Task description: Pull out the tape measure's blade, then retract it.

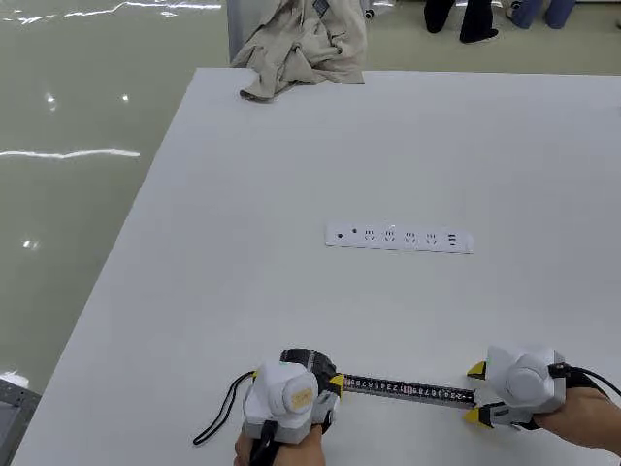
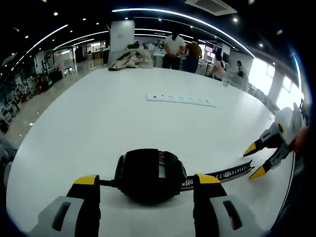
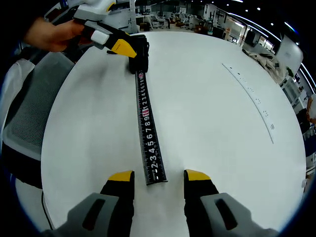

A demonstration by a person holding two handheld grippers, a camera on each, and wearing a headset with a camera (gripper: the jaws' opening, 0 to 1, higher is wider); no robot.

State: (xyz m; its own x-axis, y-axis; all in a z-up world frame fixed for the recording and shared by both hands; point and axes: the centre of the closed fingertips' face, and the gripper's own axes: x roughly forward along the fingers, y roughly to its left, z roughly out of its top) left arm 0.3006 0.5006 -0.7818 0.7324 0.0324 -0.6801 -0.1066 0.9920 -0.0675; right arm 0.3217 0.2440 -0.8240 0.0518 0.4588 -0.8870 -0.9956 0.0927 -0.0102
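We find the tape measure (image 2: 150,174), a rounded black case, lying on the smooth matt white desk (image 1: 291,175) near its front edge. The left gripper (image 2: 147,180), a smooth white moulded body, stands over it. Its yellow-tipped fingers (image 2: 87,180) are closed in against the two flanks of the case and grip it.

The blade (image 3: 146,123) is a flat dark strip printed with pale numerals and a few red ones. It lies drawn out straight along the desk surface toward the right gripper (image 3: 159,177). That gripper's fingers (image 3: 121,177) are parted wider than the strip. The squared blade end lies between them and touches neither.

A thin black cord (image 1: 215,419) curves out from beneath the left gripper on the side away from the blade. Farther back on the desk lies a long, flat white power strip (image 1: 399,238). A crumpled beige cloth (image 1: 306,44) lies at the far edge.
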